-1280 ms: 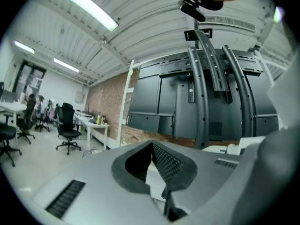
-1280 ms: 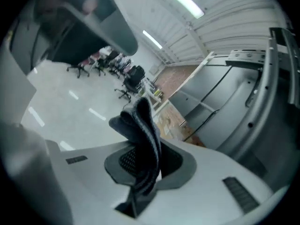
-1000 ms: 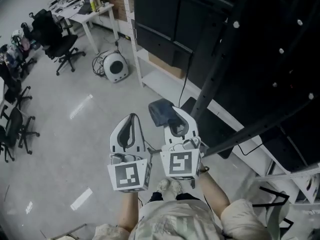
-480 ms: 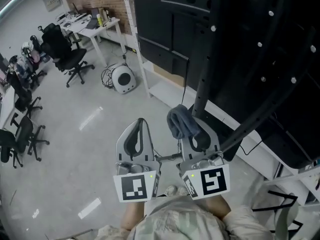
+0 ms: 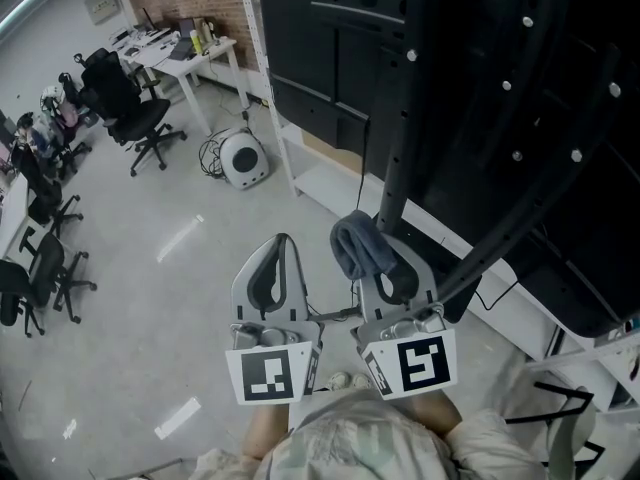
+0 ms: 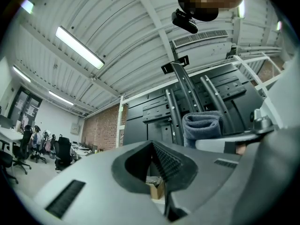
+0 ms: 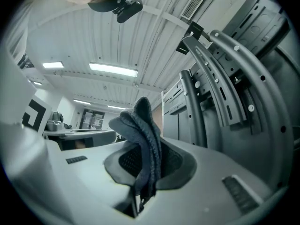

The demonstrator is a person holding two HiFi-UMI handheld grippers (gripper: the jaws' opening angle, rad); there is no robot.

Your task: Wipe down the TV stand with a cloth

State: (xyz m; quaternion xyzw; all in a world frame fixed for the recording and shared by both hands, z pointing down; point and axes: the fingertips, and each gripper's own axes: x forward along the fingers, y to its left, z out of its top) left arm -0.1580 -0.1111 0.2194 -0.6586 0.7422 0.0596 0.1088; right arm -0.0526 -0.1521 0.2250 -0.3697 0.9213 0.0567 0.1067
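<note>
My right gripper (image 5: 383,244) is shut on a folded blue-grey cloth (image 5: 356,245), which sticks up out of its jaws (image 7: 140,142). It is held just short of the TV stand's black upright post (image 5: 393,158) and curved mounting arms (image 7: 220,78). The stand's white base shelf (image 5: 322,182) lies beyond it. My left gripper (image 5: 282,242) is beside it on the left, shut with nothing between its jaws (image 6: 153,144). The left gripper view shows the cloth (image 6: 201,128) to its right, in front of the stand (image 6: 180,97).
A white round machine (image 5: 243,158) with cables sits on the floor left of the stand. Black office chairs (image 5: 125,103) and a white desk (image 5: 190,53) are at the far left. A cardboard box (image 5: 332,146) is on the shelf. Cables (image 5: 500,293) trail by the base.
Over the second both grippers shifted right and closer to the stand, the right one carrying the cloth. In the last half second almost nothing moved.
</note>
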